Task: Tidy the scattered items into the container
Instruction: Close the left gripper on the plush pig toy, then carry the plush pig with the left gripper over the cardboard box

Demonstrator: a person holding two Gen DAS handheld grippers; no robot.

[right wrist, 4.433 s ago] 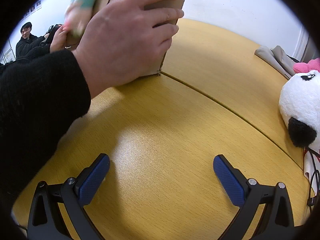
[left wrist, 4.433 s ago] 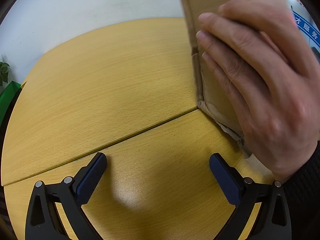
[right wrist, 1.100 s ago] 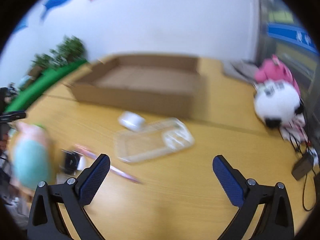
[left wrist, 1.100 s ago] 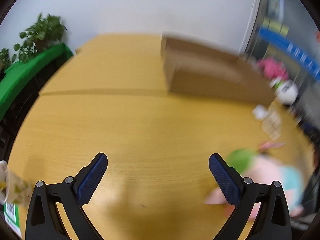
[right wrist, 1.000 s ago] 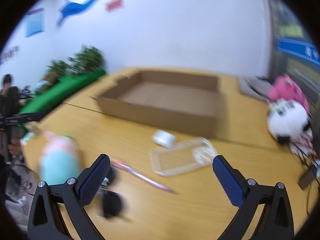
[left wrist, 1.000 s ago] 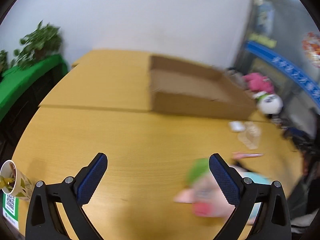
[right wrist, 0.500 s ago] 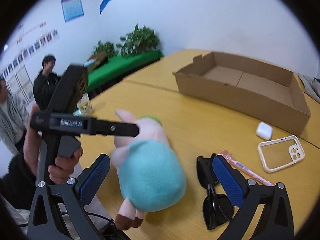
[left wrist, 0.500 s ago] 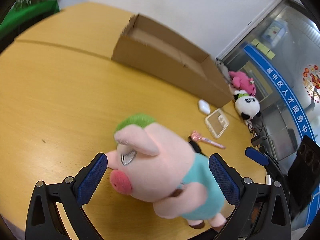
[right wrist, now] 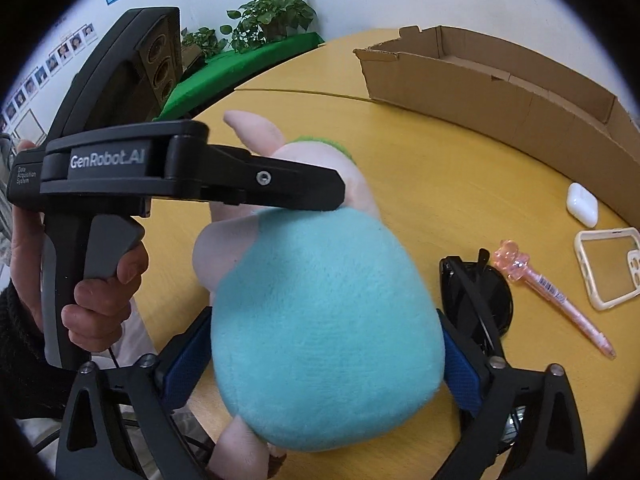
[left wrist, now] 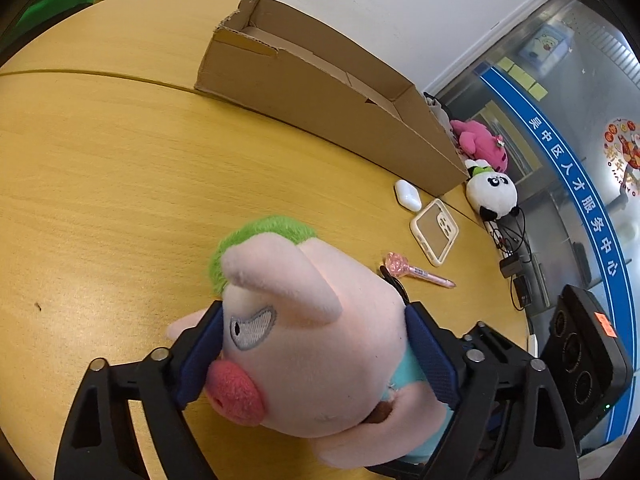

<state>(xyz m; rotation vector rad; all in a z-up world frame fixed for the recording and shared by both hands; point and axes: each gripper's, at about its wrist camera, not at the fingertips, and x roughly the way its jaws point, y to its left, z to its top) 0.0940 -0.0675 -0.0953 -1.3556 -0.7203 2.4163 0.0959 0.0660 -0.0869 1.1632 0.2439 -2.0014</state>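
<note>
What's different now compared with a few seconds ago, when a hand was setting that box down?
Both grippers swung down onto the plush pig. The left gripper now brackets its head, the right gripper its teal body, and both sets of jaws have just been closing on it. The bare hand has left the cardboard box. The earbud case, phone case and pink pen lie where they were.

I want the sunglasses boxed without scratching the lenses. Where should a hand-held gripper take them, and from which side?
Grip the folded sunglasses across the frame where the arms stack, coming from above on the pen side. They lie flat on the table, tight beside the plush pig, so the pig side looks blocked.
</note>
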